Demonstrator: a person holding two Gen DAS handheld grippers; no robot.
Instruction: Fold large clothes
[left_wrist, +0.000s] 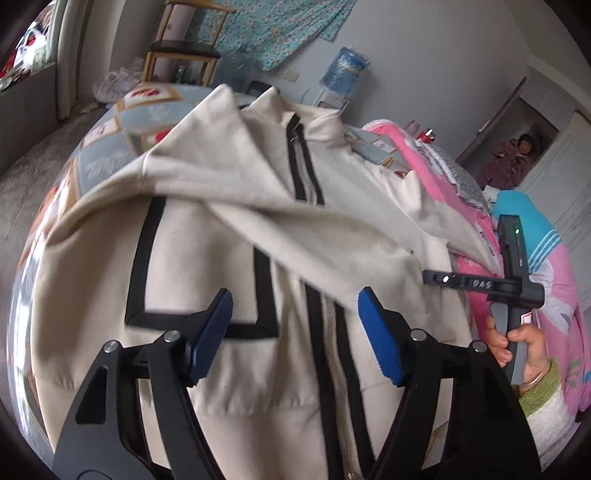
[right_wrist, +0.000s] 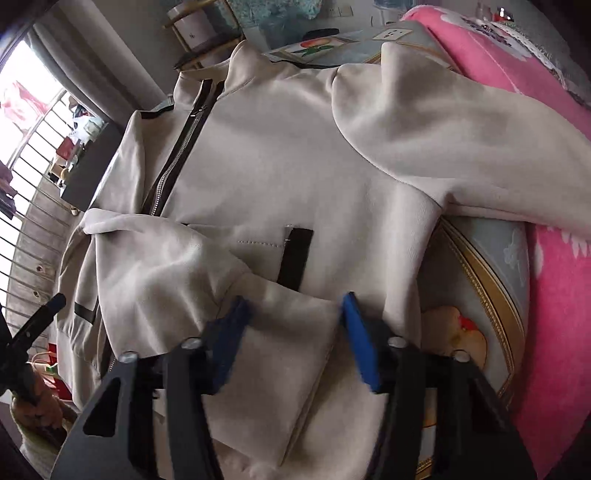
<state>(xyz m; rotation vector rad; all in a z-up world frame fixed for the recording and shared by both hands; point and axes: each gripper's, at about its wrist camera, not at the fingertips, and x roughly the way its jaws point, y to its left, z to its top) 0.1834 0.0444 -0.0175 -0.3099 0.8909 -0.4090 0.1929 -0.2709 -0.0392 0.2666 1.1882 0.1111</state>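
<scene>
Both claws are hanging over the cream jacket (left_wrist: 229, 236), which is lying face up on a patterned bedspread (left_wrist: 110, 147), zip (left_wrist: 306, 173) closed and collar pointing away. Left claw (left_wrist: 295, 332) is standing partly open with nothing between its blue pads (left_wrist: 212, 332); it is hovering above the lower chest, apparently free to flatten or pick up cloth. One sleeve (left_wrist: 295, 229) is lying folded across the front, which looks like the first fold of the job. Right claw (right_wrist: 295, 339) is also standing partly open; the sleeve's cuff end (right_wrist: 280, 350) is sitting between its pads (right_wrist: 360, 343), but the pads are not visibly pressing on it, so I judge it loose rather than gripped, though the left pad is blurred and contact there is hard to rule out. The other sleeve (right_wrist: 461, 140) is stretching out toward a pink blanket (right_wrist: 554, 295), not yet folded in. In the left view a hand (left_wrist: 517, 343) in a green cuff is holding the right tool's grey handle at the frame's edge. The hem is hidden under the claws' black arms in both views, and the jacket's far shoulder is running out of sight. Beyond, a chair (left_wrist: 184, 48), a water bottle (left_wrist: 345, 70) and a person in a doorway (left_wrist: 509, 158) are showing small and distorted.
</scene>
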